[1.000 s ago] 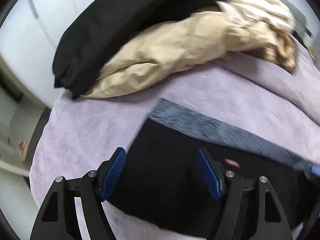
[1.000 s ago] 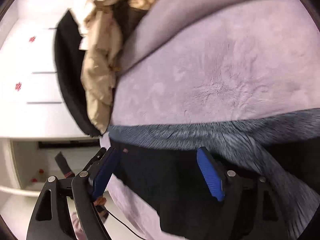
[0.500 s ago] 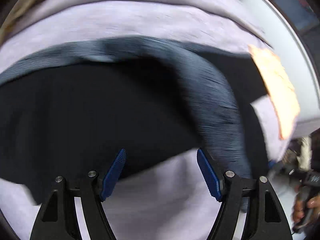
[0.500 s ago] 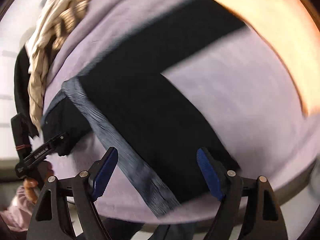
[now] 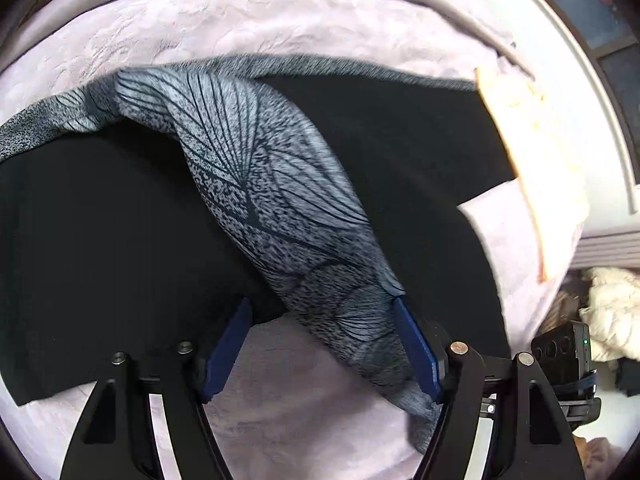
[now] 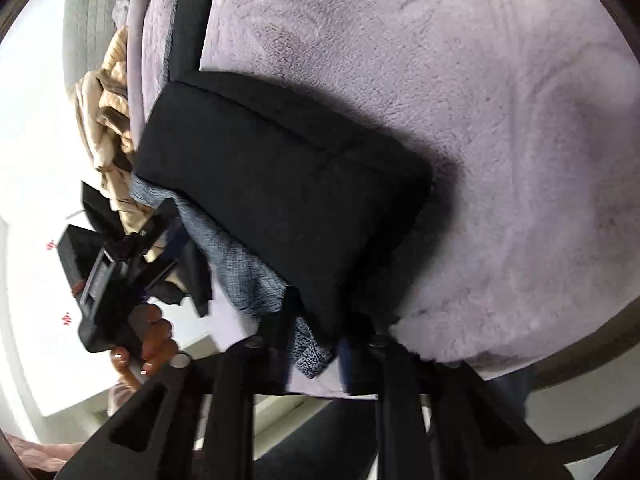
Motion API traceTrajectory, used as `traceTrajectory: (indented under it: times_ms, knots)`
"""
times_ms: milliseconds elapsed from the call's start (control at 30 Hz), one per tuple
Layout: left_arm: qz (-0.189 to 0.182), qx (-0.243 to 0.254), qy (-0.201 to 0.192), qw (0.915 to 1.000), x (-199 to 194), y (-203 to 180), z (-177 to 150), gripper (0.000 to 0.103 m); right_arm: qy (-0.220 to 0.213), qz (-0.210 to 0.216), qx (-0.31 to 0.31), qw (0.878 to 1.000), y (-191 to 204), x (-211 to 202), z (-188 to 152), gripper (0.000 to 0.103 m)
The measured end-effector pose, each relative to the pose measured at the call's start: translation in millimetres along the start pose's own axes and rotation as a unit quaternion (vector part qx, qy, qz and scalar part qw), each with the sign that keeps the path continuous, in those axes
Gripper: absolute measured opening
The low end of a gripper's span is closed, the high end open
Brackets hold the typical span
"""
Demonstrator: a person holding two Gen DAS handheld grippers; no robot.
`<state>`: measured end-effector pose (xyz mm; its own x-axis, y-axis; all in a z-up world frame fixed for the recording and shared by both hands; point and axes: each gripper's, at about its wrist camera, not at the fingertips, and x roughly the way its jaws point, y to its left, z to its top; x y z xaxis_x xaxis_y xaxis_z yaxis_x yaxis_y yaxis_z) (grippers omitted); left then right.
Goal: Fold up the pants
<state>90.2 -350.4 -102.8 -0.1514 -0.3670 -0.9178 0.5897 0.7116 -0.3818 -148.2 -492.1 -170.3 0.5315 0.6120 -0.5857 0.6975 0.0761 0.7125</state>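
Black pants [image 5: 120, 232] with a grey leaf-patterned side stripe [image 5: 280, 200] lie on a lilac blanket [image 5: 280, 32]. My left gripper [image 5: 322, 340] points down at them and is open. The stripe runs between its blue pads [image 5: 416, 348], and no pad presses on it. In the right wrist view a black pant end [image 6: 280, 184] is lifted off the blanket. My right gripper [image 6: 324, 316] has its jaws closing tight on the black and grey fabric at its near edge. The left gripper [image 6: 116, 272] also shows there, held by a hand [image 6: 154, 340].
A heap of beige and black clothes [image 6: 108, 128] lies at the blanket's far end. A peach cloth [image 5: 532, 152] lies at the bed's edge by a window frame [image 5: 580, 60]. Cream clothes [image 5: 612, 312] lie on the floor. A white cabinet [image 6: 32, 184] stands alongside.
Both grippers swept across the bed from the waistband end. The right gripper went from open to shut on the pants' edge. The left gripper stayed open, now over the stripe.
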Motion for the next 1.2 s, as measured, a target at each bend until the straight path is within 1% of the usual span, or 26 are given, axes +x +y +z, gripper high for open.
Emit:
traceTrajectory:
  times_ms: [100,133,233,267,300,367,400,433,467,533,567,600,633,700,767,800,833,867,933,1000,1033,1067,1100,1133,1167,1200]
  knots:
    - [-0.011,-0.002,-0.033,0.9994,-22.1,-11.6,14.6,0.074,-0.023,0.045,-0.038,0.998,36.8,-33.8,15.8,0.01]
    - [-0.011,-0.001,-0.055,0.9984,-31.0,-18.4,26.1,0.074,-0.034,0.064,-0.049,0.996,53.0,-47.5,27.9,0.01]
    - [-0.003,0.001,-0.102,0.9948,-43.5,-30.1,61.9,0.074,-0.064,0.091,-0.085,0.99,96.8,-77.0,75.6,0.01]
    - [0.007,0.002,-0.117,0.9932,-46.6,-31.8,74.6,0.074,-0.074,0.095,-0.095,0.988,109.9,-85.4,93.8,0.01]
    - [0.018,0.003,-0.132,0.9911,-49.5,-33.9,86.7,0.074,-0.084,0.093,-0.104,0.987,121.8,-93.2,112.8,0.013]
    - [0.049,0.006,-0.163,0.9855,-58.3,-33.1,106.9,0.074,-0.109,0.051,-0.124,0.985,145.3,-103.3,158.4,0.02]
    - [0.061,0.008,-0.17,0.9835,-62.8,-30.5,110.3,0.074,-0.122,0.026,-0.129,0.984,151.8,-107.5,169.2,0.046]
    - [0.077,0.009,-0.179,0.9807,-67.6,-29.6,113.5,0.074,-0.147,-0.013,-0.139,0.979,161.6,-114.7,179.8,0.068]
    - [0.086,0.008,-0.187,0.9785,-73.3,-26.8,113.0,0.075,-0.172,-0.028,-0.154,0.973,170.4,-125.0,181.7,0.07]
    - [0.1,-0.002,-0.197,0.9753,-85.3,-11.7,101.7,0.075,-0.199,-0.029,-0.182,0.963,176.7,-143.1,170.9,0.07]
    - [0.11,-0.009,-0.195,0.9746,-86.8,-4.2,94.6,0.075,-0.205,-0.037,-0.184,0.961,178.3,-143.6,166.8,0.07]
    - [0.12,-0.015,-0.189,0.9746,-87.6,5.8,85.1,0.075,-0.208,-0.059,-0.179,0.96,172.2,-145.1,157.2,0.07]
    - [0.132,-0.022,-0.176,0.9752,-83.1,15.1,74.1,0.075,-0.205,-0.074,-0.173,0.961,161.0,-149.5,152.6,0.07]
    - [0.147,-0.034,-0.151,0.9769,-67.4,27.1,58.3,0.075,-0.185,-0.098,-0.154,0.966,137.1,-137.3,150.1,0.063]
    - [0.152,-0.058,-0.118,0.9796,-45.3,39.4,43.6,0.075,-0.167,-0.104,-0.126,0.972,105.9,-128.6,153.6,0.057]
    - [0.155,-0.063,-0.11,0.9797,-34.8,39.7,42.2,0.075,-0.161,-0.104,-0.112,0.975,94.0,-117.5,160.7,0.05]
    - [0.164,-0.066,-0.102,0.9789,-22.6,41.1,38.6,0.075,-0.153,-0.099,-0.099,0.978,86.8,-106.4,168.2,0.019]
    - [0.174,-0.066,-0.097,0.9779,-13.2,41.2,35.5,0.075,-0.148,-0.094,-0.093,0.98,84.8,-99.1,177.0,0.005]
    - [0.189,-0.064,-0.088,0.9759,1.9,40.8,37.1,0.075,-0.17,-0.097,-0.105,0.975,92.5,-104.1,176.4,0.005]
    - [0.203,-0.072,-0.071,0.974,16.6,47.1,39.4,0.075,-0.172,-0.136,-0.088,0.972,89.0,-109.0,178.1,0.007]
    - [0.202,-0.08,-0.068,0.9738,18.4,50.4,40.3,0.075,-0.167,-0.155,-0.073,0.971,85.0,-107.9,179.3,0.012]
    - [0.199,-0.086,-0.067,0.9739,14.9,51.3,41.5,0.075,-0.172,-0.176,-0.071,0.967,85.2,-111.9,176.6,0.014]
    - [0.196,-0.087,-0.071,0.9741,8.6,50.2,42.1,0.075,-0.186,-0.189,-0.085,0.96,89.6,-114.7,171.6,0.018]
    - [0.195,-0.079,-0.082,0.9741,0.2,47.0,42.7,0.075,-0.215,-0.2,-0.119,0.948,102.7,-125.3,160.5,0.018]
    - [0.197,-0.069,-0.092,0.9736,-6.0,42.9,44.3,0.075,-0.239,-0.195,-0.166,0.937,121.4,-131.7,149.0,0.018]
    - [0.199,-0.059,-0.1,0.9731,-9.3,38.5,47.8,0.075,-0.239,-0.188,-0.208,0.93,140.3,-128.0,144.2,0.018]
